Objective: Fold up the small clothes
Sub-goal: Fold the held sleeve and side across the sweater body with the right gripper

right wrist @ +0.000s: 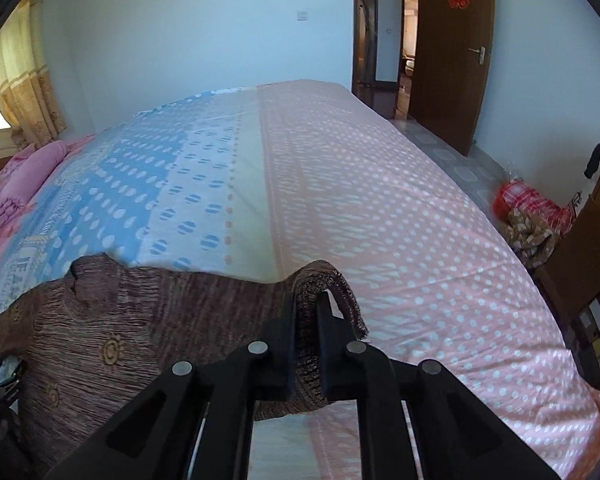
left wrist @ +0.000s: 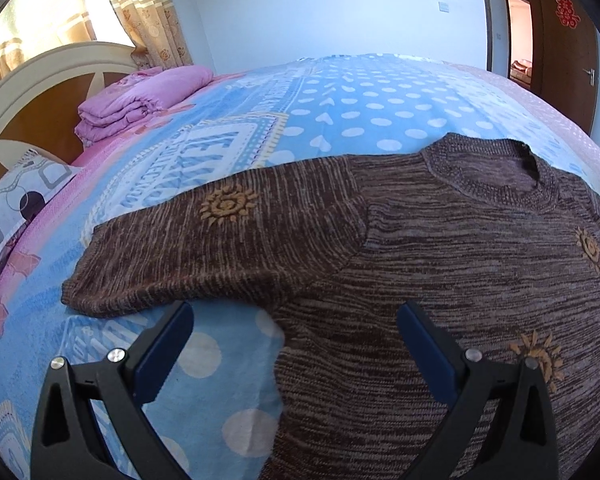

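Sweater [left wrist: 440, 248], brown and knitted with small yellow sun patterns, lies spread on the bed [left wrist: 340, 108], on the printed sheet with blue dotted and pink dotted parts. Its round neck opening points toward the far edge of the bed, and one sleeve [left wrist: 204, 240] is stretched out flat toward the head end, where a folded pink blanket [left wrist: 140, 100] rests near the headboard [left wrist: 32, 92].

The left gripper [left wrist: 296, 344] hovers just above the sweater near the place where the flat sleeve meets the body. Its fingers [left wrist: 164, 360] with blue pads are spread wide apart and hold nothing; one finger is over the blue sheet just beside the sleeve's lower edge, the other is over the body of the sweater. I cannot tell if the tips touch the cloth.

The right gripper [right wrist: 306, 332] is clenched on the other sleeve [right wrist: 324, 284] of the sweater. The black fingers [right wrist: 288, 332] are pressed close together with a bunch of the knitted cloth squeezed between them, and the ribbed cuff curls up and over beside the fingertips, lifted from the sheet. This sleeve is on the pink dotted part of the bed, on the side toward the door [right wrist: 452, 52]. The rest of the sweater lies flat beside this gripper.
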`<state>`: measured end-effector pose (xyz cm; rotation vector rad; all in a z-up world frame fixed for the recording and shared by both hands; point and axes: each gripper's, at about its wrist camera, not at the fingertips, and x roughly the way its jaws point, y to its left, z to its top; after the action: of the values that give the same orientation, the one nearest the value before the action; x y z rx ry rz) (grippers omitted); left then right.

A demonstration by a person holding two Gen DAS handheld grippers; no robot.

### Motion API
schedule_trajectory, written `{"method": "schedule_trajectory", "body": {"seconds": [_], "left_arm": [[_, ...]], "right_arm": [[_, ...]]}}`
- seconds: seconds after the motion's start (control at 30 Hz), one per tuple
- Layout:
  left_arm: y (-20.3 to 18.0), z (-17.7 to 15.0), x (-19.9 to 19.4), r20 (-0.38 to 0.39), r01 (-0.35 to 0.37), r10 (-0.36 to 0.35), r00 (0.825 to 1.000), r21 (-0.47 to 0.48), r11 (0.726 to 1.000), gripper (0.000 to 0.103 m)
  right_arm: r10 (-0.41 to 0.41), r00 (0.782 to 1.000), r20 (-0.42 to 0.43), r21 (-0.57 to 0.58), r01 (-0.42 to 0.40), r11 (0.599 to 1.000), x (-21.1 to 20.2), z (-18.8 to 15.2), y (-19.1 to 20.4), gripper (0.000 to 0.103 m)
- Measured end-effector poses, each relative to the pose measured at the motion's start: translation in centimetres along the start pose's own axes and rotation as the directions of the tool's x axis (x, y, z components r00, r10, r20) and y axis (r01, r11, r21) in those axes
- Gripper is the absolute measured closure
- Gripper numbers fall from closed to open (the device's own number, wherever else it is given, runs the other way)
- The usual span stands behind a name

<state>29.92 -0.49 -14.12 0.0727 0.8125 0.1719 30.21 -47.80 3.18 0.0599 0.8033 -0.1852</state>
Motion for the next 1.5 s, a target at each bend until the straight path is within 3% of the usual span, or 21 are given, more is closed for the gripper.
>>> {"method": "schedule_trajectory", "body": {"seconds": [0.27, 0.53, 0.73, 0.87, 0.9, 0.93, 0.97, 1.0, 1.1, 1.17, 1.27, 1.3, 1.37, 1.43, 1.5], "left_arm": [[1.4, -0.4, -0.4, 0.016, 0.033, -0.032, 0.999, -0.045, 0.998, 0.0], [2.6, -0.7, -0.5, 0.022, 0.057, -0.055, 0.998, -0.073, 0.996, 0.0], [3.3, -0.8, -0.7, 0.021, 0.046, -0.044, 0.999, -0.08, 0.996, 0.0], [3.6, -0.8, -1.1, 0.024, 0.022, -0.02, 1.0, -0.064, 0.998, 0.0], [3.6, -0.8, -1.2, 0.022, 0.01, -0.009, 1.0, -0.056, 0.998, 0.0], [3.6, -0.8, -1.3, 0.021, 0.005, -0.004, 1.0, -0.051, 0.999, 0.0], [3.6, -0.7, -1.3, 0.02, -0.004, 0.005, 1.0, -0.044, 0.999, 0.0], [3.5, -0.7, -1.4, 0.019, -0.013, 0.013, 1.0, -0.03, 0.999, 0.0], [3.5, -0.6, -1.6, 0.015, -0.026, 0.026, 1.0, 0.003, 1.0, 0.0], [3.4, -0.3, -1.6, 0.01, -0.034, 0.034, 0.999, 0.025, 0.999, 0.0], [2.6, 0.8, -1.7, 0.009, -0.033, 0.033, 0.999, 0.052, 0.998, 0.0], [1.9, 1.6, -1.9, 0.016, -0.025, 0.024, 1.0, 0.068, 0.997, 0.0], [0.3, 2.9, -2.5, 0.033, -0.004, 0.001, 0.999, 0.088, 0.996, 0.0], [-1.4, 3.8, -2.9, 0.038, 0.036, -0.04, 0.998, 0.099, 0.994, 0.0], [-3.9, 4.6, -2.9, 0.045, 0.055, -0.061, 0.997, 0.126, 0.991, 0.0]], "right_arm": [[0.067, 0.997, 0.044, -0.151, -0.059, 0.987, -4.4, 2.3, 9.1, 0.095], [0.163, 0.986, 0.028, -0.259, -0.151, 0.954, -4.9, 2.4, 18.2, 0.095], [0.253, 0.967, -0.034, -0.29, -0.251, 0.924, -0.7, -0.1, 25.9, 0.095], [0.297, 0.951, -0.084, -0.267, -0.309, 0.913, 4.3, -3.8, 30.7, 0.094], [0.32, 0.939, -0.127, -0.251, -0.343, 0.905, 5.8, -4.9, 31.6, 0.093], [0.337, 0.921, -0.193, -0.242, -0.378, 0.894, 7.3, -6.4, 32.3, 0.083], [0.344, 0.908, -0.238, -0.238, -0.398, 0.886, 8.1, -7.6, 32.6, 0.072], [0.358, 0.897, -0.259, -0.239, -0.418, 0.876, 8.1, -8.6, 32.5, 0.069], [0.374, 0.892, -0.255, -0.268, -0.437, 0.859, 6.5, -10.4, 30.2, 0.067], [0.372, 0.896, -0.243, -0.252, -0.428, 0.868, 5.1, -10.8, 26.8, 0.061], [0.304, 0.934, -0.186, -0.246, -0.344, 0.906, 3.0, -11.0, 21.4, 0.054], [0.233, 0.961, -0.15, -0.261, -0.266, 0.928, 2.3, -11.2, 19.3, 0.053], [0.114, 0.988, -0.106, -0.281, -0.139, 0.95, 1.5, -11.9, 16.5, 0.048], [0.068, 0.992, -0.105, -0.271, -0.094, 0.958, 1.7, -12.6, 14.4, 0.045], [0.076, 0.987, -0.143, -0.252, -0.11, 0.961, 2.5, -13.7, 13.3, 0.045]]}}
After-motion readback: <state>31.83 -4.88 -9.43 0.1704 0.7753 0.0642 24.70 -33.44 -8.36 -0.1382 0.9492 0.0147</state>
